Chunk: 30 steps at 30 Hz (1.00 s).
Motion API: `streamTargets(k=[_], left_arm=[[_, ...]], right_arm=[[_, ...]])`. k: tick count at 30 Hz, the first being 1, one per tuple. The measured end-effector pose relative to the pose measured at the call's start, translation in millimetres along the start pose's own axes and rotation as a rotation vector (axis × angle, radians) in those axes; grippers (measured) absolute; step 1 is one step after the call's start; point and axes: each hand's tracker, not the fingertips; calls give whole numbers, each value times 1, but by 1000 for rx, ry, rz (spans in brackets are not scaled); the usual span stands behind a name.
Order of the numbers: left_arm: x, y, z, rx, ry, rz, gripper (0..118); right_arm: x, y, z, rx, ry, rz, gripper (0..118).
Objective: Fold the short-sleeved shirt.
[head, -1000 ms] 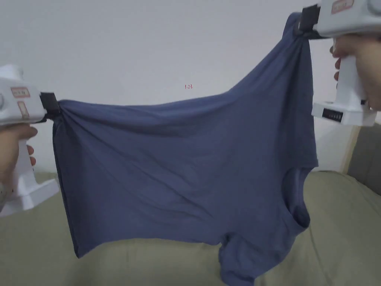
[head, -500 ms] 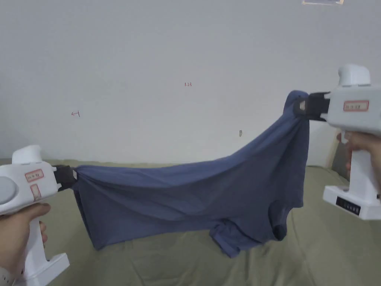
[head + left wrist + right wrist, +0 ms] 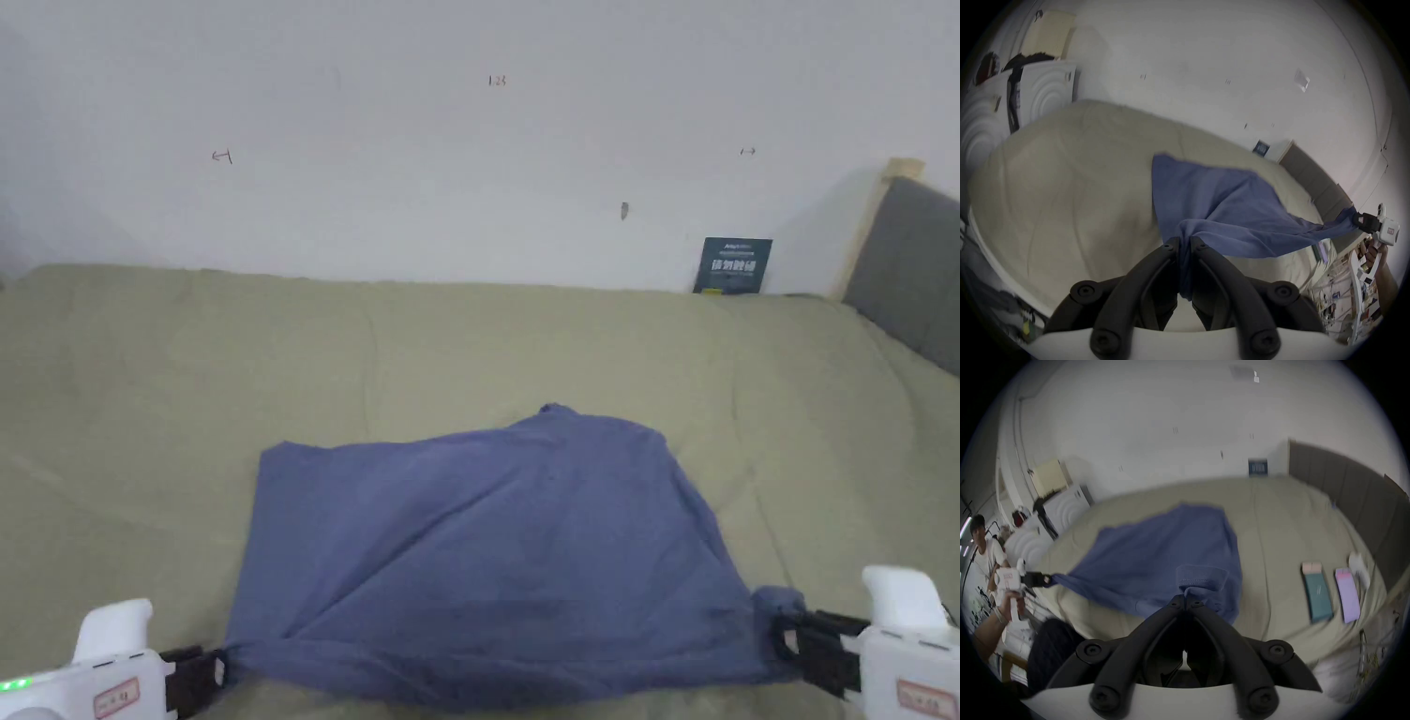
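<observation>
The blue short-sleeved shirt (image 3: 497, 553) lies spread over the olive bed cover (image 3: 469, 337), its far edge resting on the bed and its near edge stretched between both grippers. My left gripper (image 3: 217, 667) is shut on the shirt's near left corner; in the left gripper view the jaws of that gripper (image 3: 1185, 241) pinch a bunch of blue cloth (image 3: 1215, 209). My right gripper (image 3: 786, 639) is shut on the near right corner, and the right gripper view shows its jaws (image 3: 1185, 600) closed on a hemmed fold of the shirt (image 3: 1167, 552).
A white wall runs behind the bed, with a dark card (image 3: 736, 265) leaning on it. A grey headboard (image 3: 914, 262) stands at the right. A teal packet (image 3: 1316, 596) and a purple packet (image 3: 1347, 593) lie on the cover to the right. Another person (image 3: 983, 547) stands far left.
Both grippers have come down from chest height to the bed's near edge, laying the hanging shirt out flat on the cover. The head camera tilted down with them.
</observation>
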Motion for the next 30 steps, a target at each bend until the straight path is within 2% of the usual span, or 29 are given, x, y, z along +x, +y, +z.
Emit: streamTargets(k=[4,5,6,7,8,9,10,14,15,17,18,19,20,21,22,23,25,26,27,30], left_arm=[[-17,-31,-16,-25,15,13,11],[-20,-31,-18,-16,27,25,21],[-22,-29,-20,-14,34,29,49],[-22,-30,-17,-11,31,28,102],[-24,-29,-16,-12,23,26,118],[-24,-27,-10,12,41,26,116],[-21,-24,-3,39,45,-8,117],[39,-37,63,168,83,-162,118],[15,-40,55,195,70,-199,118],[27,-51,75,259,71,-268,118],[33,-58,84,309,97,-291,118],[53,-64,100,335,130,-311,117],[66,-70,110,317,136,-294,113],[71,-75,115,300,129,-283,95],[75,-79,119,287,119,-265,34],[70,-79,119,273,102,-212,4],[64,-79,115,254,186,-189,5],[62,-79,113,214,108,-186,5],[61,-81,109,189,93,-171,5],[49,-75,95,159,123,-189,5]], right_arm=[[16,-43,-35,-131,-53,-16,1],[18,-47,-37,-124,-64,-33,2],[22,-48,-40,-120,-71,-66,6],[25,-46,-43,-124,-62,-102,37],[29,-45,-45,-142,-58,-136,78],[28,-45,-42,-143,-61,-146,110],[24,-44,-34,-113,-64,-140,118],[-14,-35,13,46,-49,-42,118],[-26,-33,26,95,-54,-8,118],[-57,-34,55,228,-74,44,118],[-67,-36,66,294,-62,62,118],[-76,-38,75,341,-54,77,111],[-85,-41,82,370,-58,86,96],[-96,-45,88,399,-82,86,65],[-101,-48,90,410,-102,81,13],[-105,-51,89,411,-107,66,1],[-109,-55,90,432,-107,29,1],[-108,-56,89,417,-64,25,1],[-109,-56,87,402,-69,31,0],[-107,-59,78,372,-86,45,0]])
